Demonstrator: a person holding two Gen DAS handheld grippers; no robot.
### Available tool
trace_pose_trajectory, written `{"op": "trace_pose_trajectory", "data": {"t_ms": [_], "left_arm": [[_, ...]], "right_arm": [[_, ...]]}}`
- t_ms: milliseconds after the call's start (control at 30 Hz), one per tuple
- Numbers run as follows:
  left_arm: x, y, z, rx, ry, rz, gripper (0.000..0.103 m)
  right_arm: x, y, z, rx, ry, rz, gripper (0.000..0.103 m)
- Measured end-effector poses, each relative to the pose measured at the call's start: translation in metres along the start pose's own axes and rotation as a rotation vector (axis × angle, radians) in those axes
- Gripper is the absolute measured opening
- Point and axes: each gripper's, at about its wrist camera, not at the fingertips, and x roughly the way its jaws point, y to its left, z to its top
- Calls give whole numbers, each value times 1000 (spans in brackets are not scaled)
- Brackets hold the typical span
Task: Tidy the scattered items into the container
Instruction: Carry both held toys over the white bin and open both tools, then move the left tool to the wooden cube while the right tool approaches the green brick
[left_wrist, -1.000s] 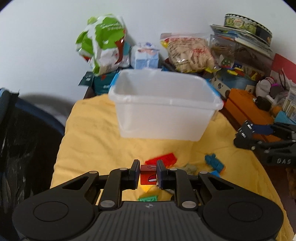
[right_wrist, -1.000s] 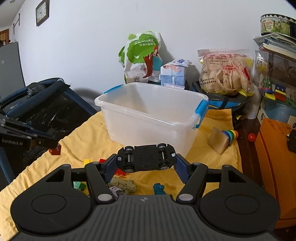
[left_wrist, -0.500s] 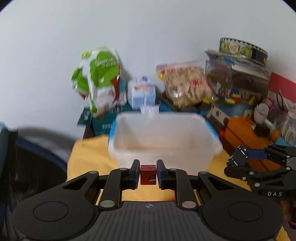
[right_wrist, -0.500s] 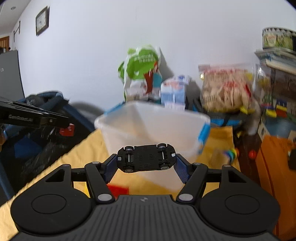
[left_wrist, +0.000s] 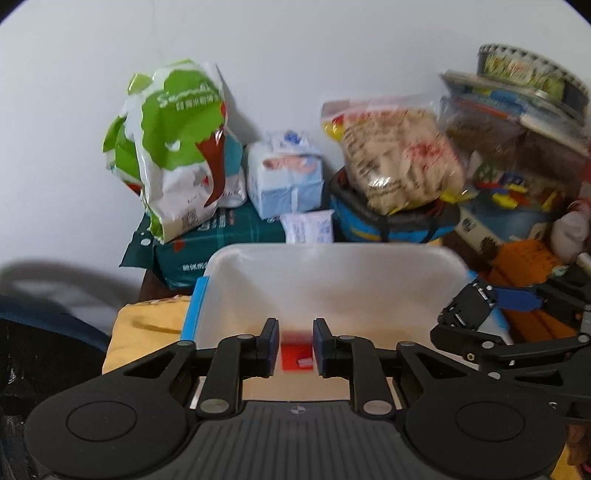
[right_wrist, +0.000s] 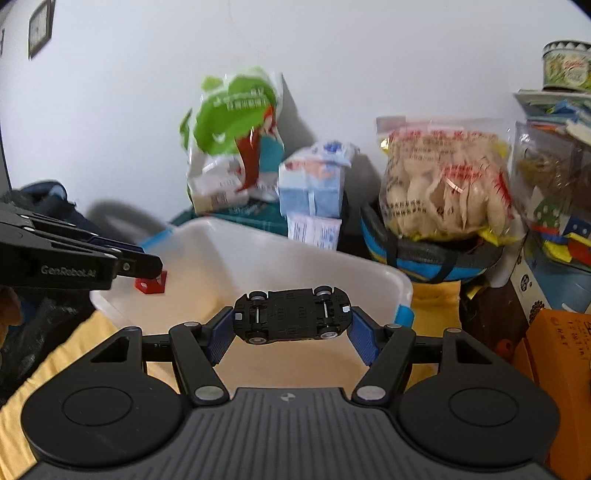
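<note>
Left tool (left_wrist: 294, 345) w/ jaws parted, red block (left_wrist: 297, 356) loose between them, over the storage bin (left_wrist: 332, 258). Right tool (right_wrist: 291, 334) grips upside-down toy car (right_wrist: 291, 319) ahead, not yet dropped in.

The right gripper (right_wrist: 291, 325) holds a small black toy car (right_wrist: 291, 319) upside down between its blue fingers (right_wrist: 364, 341), just above the near edge of the white plastic box (right_wrist: 369, 266). At the left, the other black gripper (right_wrist: 149, 267) is over the box, with a little red block (right_wrist: 150, 283) at its tip. A yellow cloth (right_wrist: 434, 297) lies under the box.
</note>
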Motion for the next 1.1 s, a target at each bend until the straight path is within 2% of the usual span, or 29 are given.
{"op": "trace_pose_trajectory", "data": {"t_ms": [33,67,233,367,500,700,800,1000,1067,1100], "left_arm": [[5,0,0,-3,18,3,50],[6,2,0,-10,22,-1,51],[-3,6,-4,-12,12,1,51],[-41,16,-22,-26,-26,-14,51],[-87,22,-71,-23,-25,-23,59],[-125,10,-158,16,93,-27,59],[-127,-1,-186,32,134,-34,59],[-104,-18,-214,48,187,-38,59],[-97,-24,-220,59,196,-41,59],[-95,-28,-224,69,195,-40,59]], "right_arm": [[4,0,0,-8,10,-10,83],[5,0,1,-13,12,-21,87],[1,-1,2,-10,-1,-22,87],[-35,1,-4,1,-60,1,88],[-87,11,-39,-29,-83,37,93],[-138,45,-122,-84,50,72,93],[-145,63,-155,-90,125,84,90],[-141,89,-192,-69,171,65,84],[-139,95,-202,-72,176,57,77],[-137,98,-206,-72,179,54,77]]}}
